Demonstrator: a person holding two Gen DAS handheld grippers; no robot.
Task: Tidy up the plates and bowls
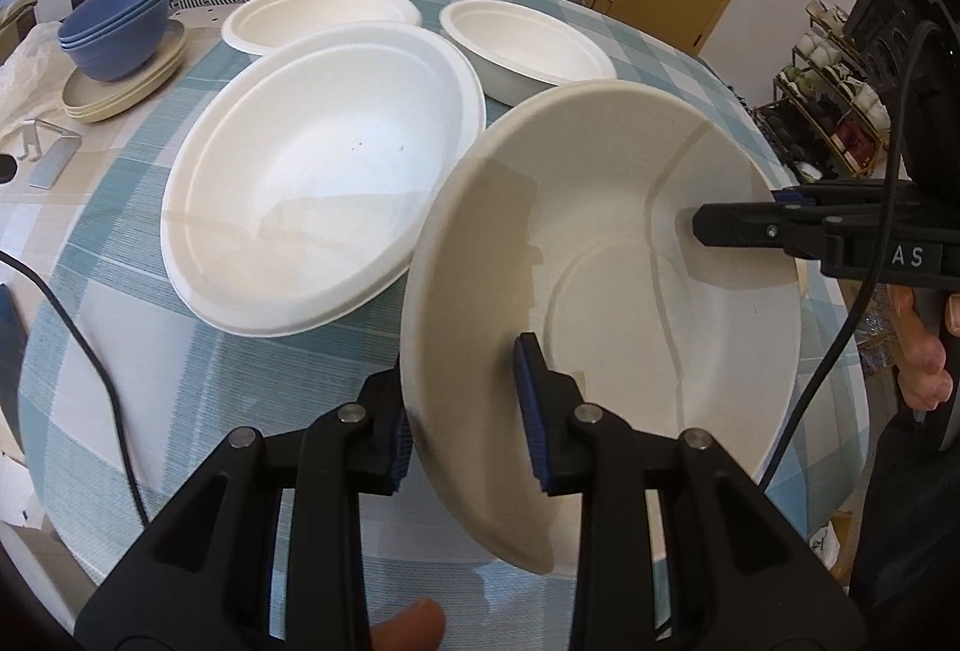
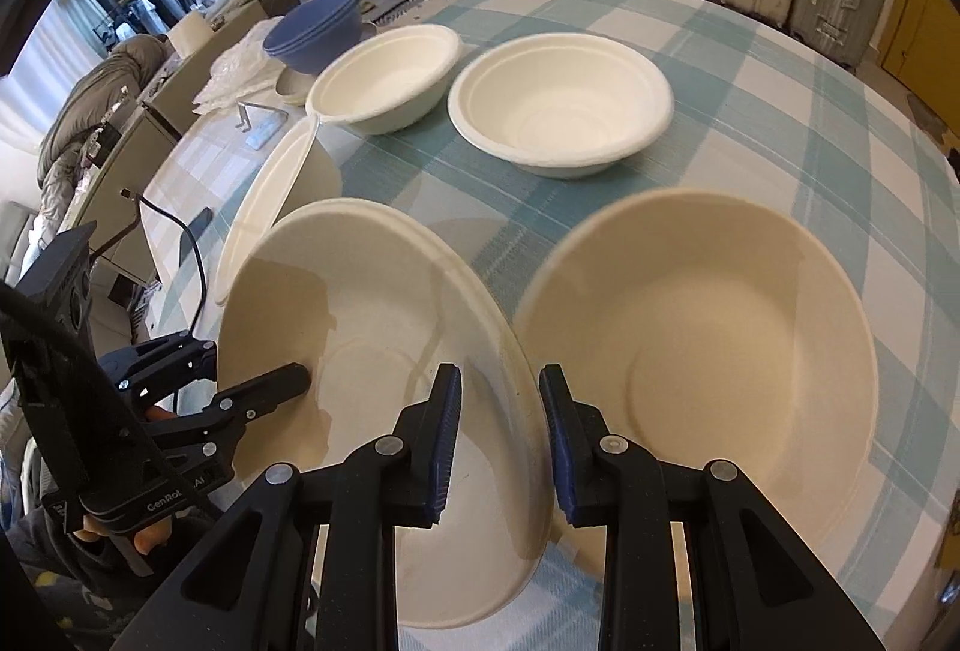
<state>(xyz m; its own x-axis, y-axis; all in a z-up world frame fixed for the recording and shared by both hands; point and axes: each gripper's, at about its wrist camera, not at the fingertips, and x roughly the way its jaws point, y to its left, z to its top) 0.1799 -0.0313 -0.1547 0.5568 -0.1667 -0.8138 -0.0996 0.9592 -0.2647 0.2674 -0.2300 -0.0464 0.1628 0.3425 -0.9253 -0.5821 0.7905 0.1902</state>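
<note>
Tilted cream bowl (image 1: 606, 327) held off the worktop (image 1: 150, 303), rim pinched by left gripper (image 1: 465, 420) at near edge, by right gripper (image 2: 501, 447) at opposite edge. Nesting target, large white bowl (image 1: 312, 183), just left.

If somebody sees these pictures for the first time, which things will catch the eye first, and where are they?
First, the tilted white bowl in the foreground, with the left gripper and the right gripper each astride its rim on opposite sides. Around it, more white bowls sit on the blue-checked tablecloth. At the far left edge, stacked blue bowls rest on beige plates.
</note>
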